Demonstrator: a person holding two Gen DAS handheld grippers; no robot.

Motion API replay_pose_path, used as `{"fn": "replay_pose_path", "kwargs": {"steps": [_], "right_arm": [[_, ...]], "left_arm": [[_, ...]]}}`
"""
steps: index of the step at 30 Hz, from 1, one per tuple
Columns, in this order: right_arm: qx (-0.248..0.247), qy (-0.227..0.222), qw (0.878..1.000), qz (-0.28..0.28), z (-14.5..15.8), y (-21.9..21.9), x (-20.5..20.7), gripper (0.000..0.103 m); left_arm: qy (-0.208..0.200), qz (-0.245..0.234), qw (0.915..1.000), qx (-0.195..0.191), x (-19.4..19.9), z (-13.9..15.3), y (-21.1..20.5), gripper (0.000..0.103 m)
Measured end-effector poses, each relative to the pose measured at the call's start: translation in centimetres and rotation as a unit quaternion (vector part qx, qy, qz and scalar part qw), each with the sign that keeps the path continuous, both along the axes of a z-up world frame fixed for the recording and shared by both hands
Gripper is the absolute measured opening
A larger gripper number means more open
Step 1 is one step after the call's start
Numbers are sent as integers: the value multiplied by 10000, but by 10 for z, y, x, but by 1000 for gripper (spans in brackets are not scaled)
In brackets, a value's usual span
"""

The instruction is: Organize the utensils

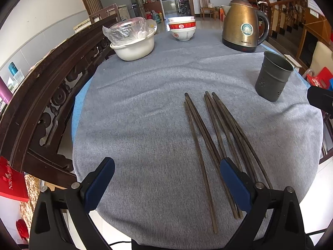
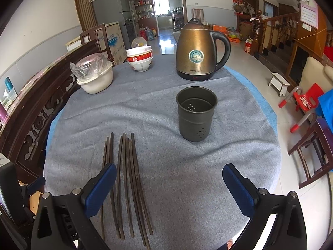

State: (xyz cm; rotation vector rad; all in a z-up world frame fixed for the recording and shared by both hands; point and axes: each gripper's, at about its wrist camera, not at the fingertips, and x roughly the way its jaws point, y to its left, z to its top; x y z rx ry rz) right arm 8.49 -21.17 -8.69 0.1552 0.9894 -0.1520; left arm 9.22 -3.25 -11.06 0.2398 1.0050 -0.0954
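Observation:
Several dark wooden chopsticks (image 1: 210, 141) lie side by side on the grey cloth, pointing away from me; they also show in the right wrist view (image 2: 127, 179). A dark metal perforated utensil holder (image 1: 272, 76) stands upright and empty to their right, and shows in the right wrist view (image 2: 195, 113) too. My left gripper (image 1: 166, 166) is open and empty above the near edge, its right finger over the chopsticks. My right gripper (image 2: 169, 173) is open and empty, its left finger over the chopsticks, the holder ahead of it.
A brass electric kettle (image 2: 197, 52) stands at the back. Stacked red-and-white bowls (image 2: 139, 59) and a white basin with a plastic-wrapped dish (image 2: 94, 77) sit at the back left. A carved dark wooden chair back (image 1: 52, 95) borders the table's left side.

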Motion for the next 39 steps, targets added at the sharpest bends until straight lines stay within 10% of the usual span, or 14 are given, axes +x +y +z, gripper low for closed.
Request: {"fn": "replay_pose_path", "kwargs": {"steps": [13,24,39], "right_arm": [[401,299,9987,80,-23,5,40,102],[1698,1155,9775,491,-109,2,107,43],[1605,1585,9712,773,-148,19,157,30]], "left_arm": [[230,83,9997,-77,31,-17,8,101],[819,187,9934,-784,93,-43,34,101],[1566,-133,9798,-1239,149,-80,6,75]]}}
